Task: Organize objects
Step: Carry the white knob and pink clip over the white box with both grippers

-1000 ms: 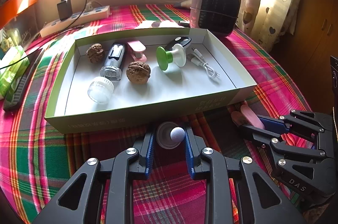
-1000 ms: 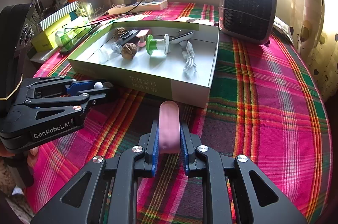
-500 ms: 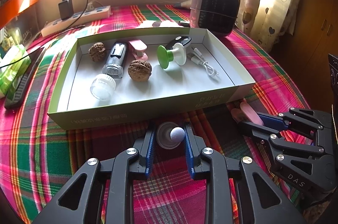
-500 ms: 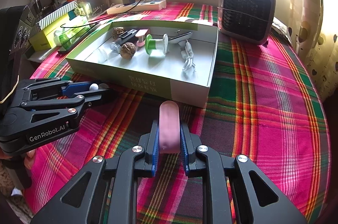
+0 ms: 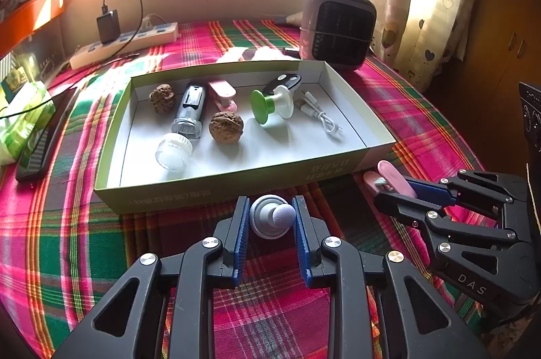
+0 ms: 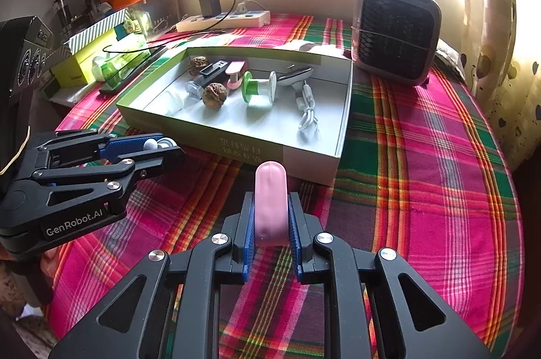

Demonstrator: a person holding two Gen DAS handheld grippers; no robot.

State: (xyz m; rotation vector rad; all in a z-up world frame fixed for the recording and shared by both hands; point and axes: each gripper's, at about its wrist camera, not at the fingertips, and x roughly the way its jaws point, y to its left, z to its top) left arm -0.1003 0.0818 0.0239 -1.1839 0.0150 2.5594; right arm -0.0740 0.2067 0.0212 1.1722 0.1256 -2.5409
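Observation:
My left gripper [image 5: 270, 211] hovers just in front of the box's near wall, shut on a small grey-white knob with a round tip [image 5: 272, 218]. To its right, my right gripper [image 6: 270, 213] is shut on a pink clip [image 6: 270, 196], which sticks out past the fingertips. Each gripper shows in the other's view: the right gripper [image 5: 383, 189] with the pink clip [image 5: 395, 178], the left gripper [image 6: 165, 149] with the knob [image 6: 154, 144]. The open green-and-white box [image 5: 236, 186] holds two walnuts [image 5: 226, 127], a second pink clip [image 5: 223, 95], a green-and-white spool [image 5: 270, 103], a white cable [image 5: 321, 117] and a white-lidded jar [image 5: 174, 151].
A checked cloth covers the table. A dark grey fan heater [image 5: 338, 30] stands behind the box's right corner, and a power strip with a plugged charger [image 5: 125, 46] lies at the back left. A green packet [image 5: 23, 118] and a black flat device [image 5: 44, 139] lie left of the box. Curtains hang at the right.
Both grippers stay shut on their objects. In the left wrist view the box sits a touch further right; otherwise nothing has moved.

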